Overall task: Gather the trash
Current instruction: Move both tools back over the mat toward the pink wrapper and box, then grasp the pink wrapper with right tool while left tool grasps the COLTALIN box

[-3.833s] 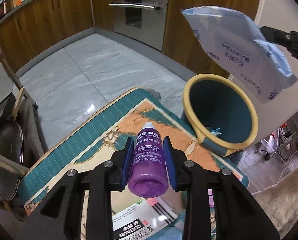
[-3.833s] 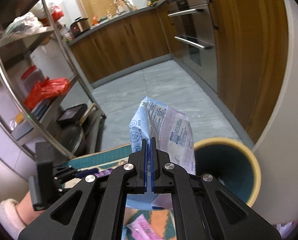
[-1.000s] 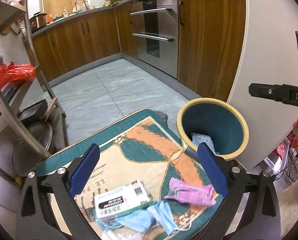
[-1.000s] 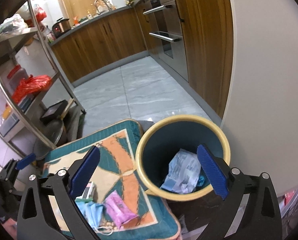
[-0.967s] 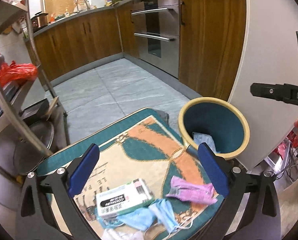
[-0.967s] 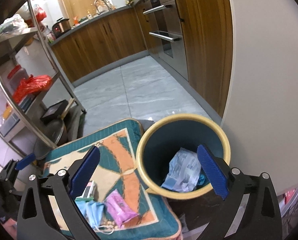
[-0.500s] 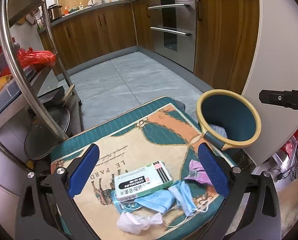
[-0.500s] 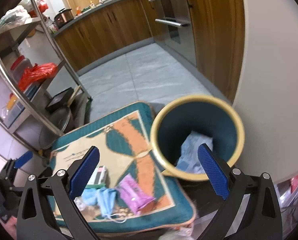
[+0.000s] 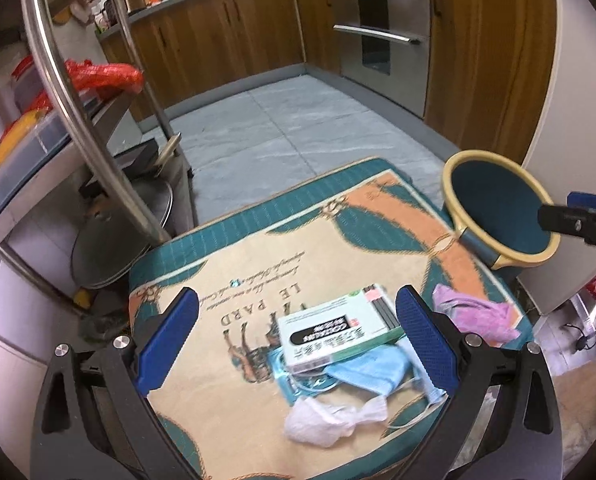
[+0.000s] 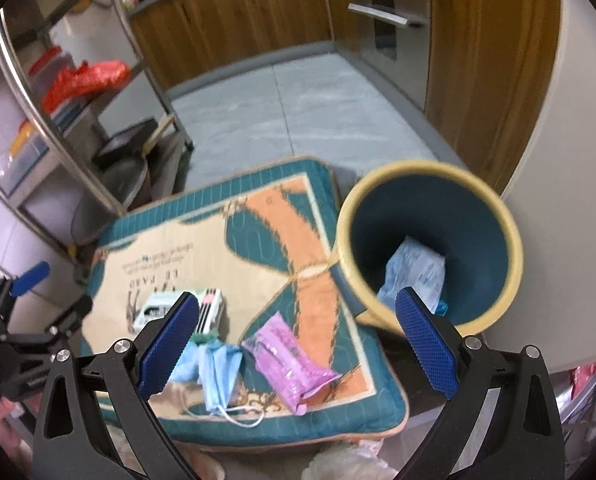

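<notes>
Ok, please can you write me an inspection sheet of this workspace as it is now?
Surface: patterned cushion mat, teal border, lettering printed on it.
Job's things: bin with yellow rim beside the mat, a pale blue packet inside. Still on the mat: medicine box, pink packet, blue face masks, white crumpled wrapper.
Clutter: nothing seen beyond the trash itself.
Grippers: left claw open and empty, above the box; right claw open and empty, between pink packet and bin.
Cables: some on the floor at far right.
Surroundings: metal shelf rack with a red bag, wooden kitchen cabinets, tiled floor.
</notes>
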`<state>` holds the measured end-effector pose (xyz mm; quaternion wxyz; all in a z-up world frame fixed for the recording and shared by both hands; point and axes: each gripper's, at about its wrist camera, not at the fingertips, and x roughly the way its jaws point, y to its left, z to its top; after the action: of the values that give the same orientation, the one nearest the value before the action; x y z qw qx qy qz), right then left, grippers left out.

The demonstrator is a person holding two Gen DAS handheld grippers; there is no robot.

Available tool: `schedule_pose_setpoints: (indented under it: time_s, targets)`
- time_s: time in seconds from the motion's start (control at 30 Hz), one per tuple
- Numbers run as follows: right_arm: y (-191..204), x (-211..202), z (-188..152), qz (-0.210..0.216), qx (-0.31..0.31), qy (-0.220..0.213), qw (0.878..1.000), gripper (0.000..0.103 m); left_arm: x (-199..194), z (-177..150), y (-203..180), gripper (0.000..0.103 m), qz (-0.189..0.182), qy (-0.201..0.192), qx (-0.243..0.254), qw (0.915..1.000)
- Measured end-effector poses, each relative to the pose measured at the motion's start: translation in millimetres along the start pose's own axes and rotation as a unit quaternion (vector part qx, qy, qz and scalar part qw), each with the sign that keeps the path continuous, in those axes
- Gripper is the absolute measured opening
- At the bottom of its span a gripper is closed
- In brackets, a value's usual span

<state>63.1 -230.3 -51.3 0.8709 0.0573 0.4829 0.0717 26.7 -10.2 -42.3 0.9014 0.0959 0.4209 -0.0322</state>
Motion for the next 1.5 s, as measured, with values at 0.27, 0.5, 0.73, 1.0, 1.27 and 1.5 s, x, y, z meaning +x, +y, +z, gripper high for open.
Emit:
schedule_pose_setpoints:
  time_s: [0.27,0.5,0.73,1.0,1.27,1.5]
  targets:
    - [14.0,53.5,-34.9,-0.013,0.006,0.078,0.997,0.098,12.5,-8.6,19.2,0.097,0.015,0.024,-0.016,0.9995]
    - [28.4,90.8,-49.5,-0.056,-0.06,0.118,0.99,0.088,15.1,-7.2,20.8,0.097,0.005,0.027,-0.029,0.9992]
    - [31.2,120.0,-54.0,-0.052,-0.076,0.162,0.982,0.023,25.7,-8.4,22.4,0.097,0.005,0.042,-0.03,0.9986]
    - [49.6,78.0,-18.8,-0.01,-0.092,0.117,0.989,0.01,48.6,-15.3,8.4,0.097,-0.004,0.075,0.006,0.9971]
    - [42.3,20.0,37.5,-0.002,-0.149,0.028,0.988,0.01,86.3,-38.4,-28.3,0.097,-0.027,0.127,0.104,0.9861]
    - [19.4,37.0,43.9,0.036,-0.075,0.042,0.996,0.01,105.9,-55.8,-57.0,0.097,-0.011,0.145,0.201,0.9687]
